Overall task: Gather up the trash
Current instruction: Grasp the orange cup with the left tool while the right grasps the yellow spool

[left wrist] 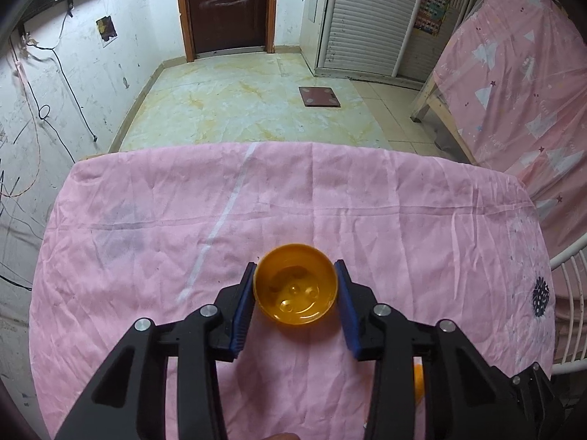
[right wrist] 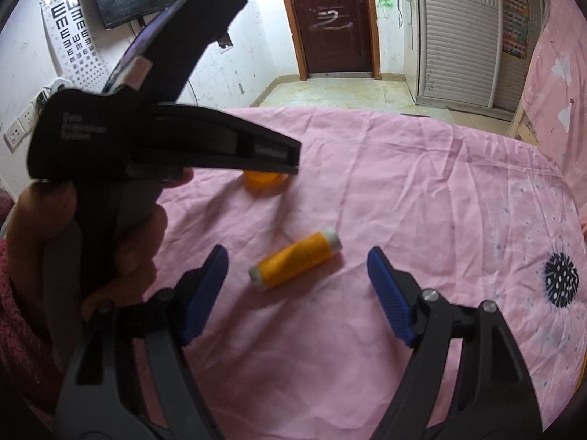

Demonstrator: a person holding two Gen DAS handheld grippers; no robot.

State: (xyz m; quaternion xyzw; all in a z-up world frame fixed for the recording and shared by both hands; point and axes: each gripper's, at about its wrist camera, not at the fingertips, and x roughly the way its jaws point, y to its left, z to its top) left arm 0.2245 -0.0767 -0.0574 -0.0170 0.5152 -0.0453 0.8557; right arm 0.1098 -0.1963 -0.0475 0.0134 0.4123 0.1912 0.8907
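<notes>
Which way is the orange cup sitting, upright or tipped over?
Upright: the left wrist view looks into the orange cup through its open mouth, and its base rests on the pink cloth.

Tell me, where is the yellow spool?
In the right wrist view, the spool lies on the pink cloth, just ahead of the open right gripper.

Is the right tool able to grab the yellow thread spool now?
Probably yes. The right tool is open, and the thread spool lies on the pink cloth just ahead of its fingertips, with nothing between.
</notes>
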